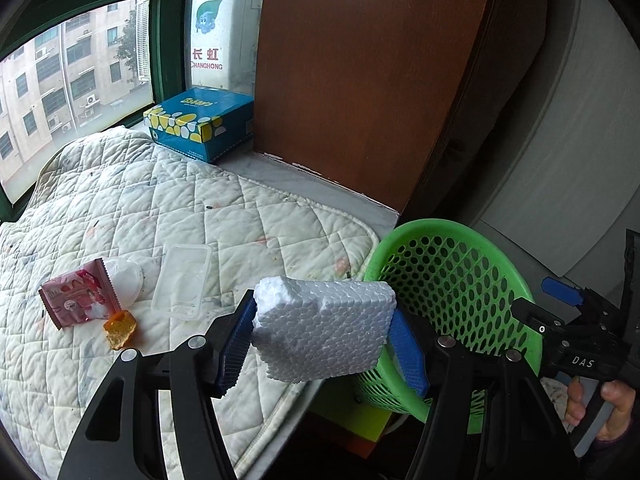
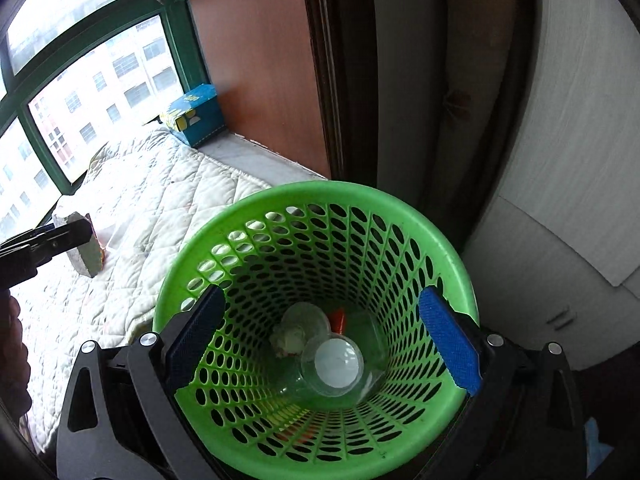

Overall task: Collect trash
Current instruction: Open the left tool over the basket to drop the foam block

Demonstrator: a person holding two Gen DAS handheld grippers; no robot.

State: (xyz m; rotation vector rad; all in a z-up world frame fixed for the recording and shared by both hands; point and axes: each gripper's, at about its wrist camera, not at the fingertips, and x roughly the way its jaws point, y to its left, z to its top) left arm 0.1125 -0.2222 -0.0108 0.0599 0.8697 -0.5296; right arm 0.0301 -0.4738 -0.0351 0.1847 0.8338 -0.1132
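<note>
Left tongs (image 1: 322,336) pinch a white foam block (image 1: 324,326) above the quilted mat's (image 1: 200,208) right edge, just beside the green basket (image 2: 320,220). Right tongs (image 2: 320,340) hang spread over the basket. Carrying step; next, move over the rim and release.

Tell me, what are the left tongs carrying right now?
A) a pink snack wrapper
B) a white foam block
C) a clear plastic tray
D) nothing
B: the left tongs are shut on the white foam block, held beside the green basket.
</note>
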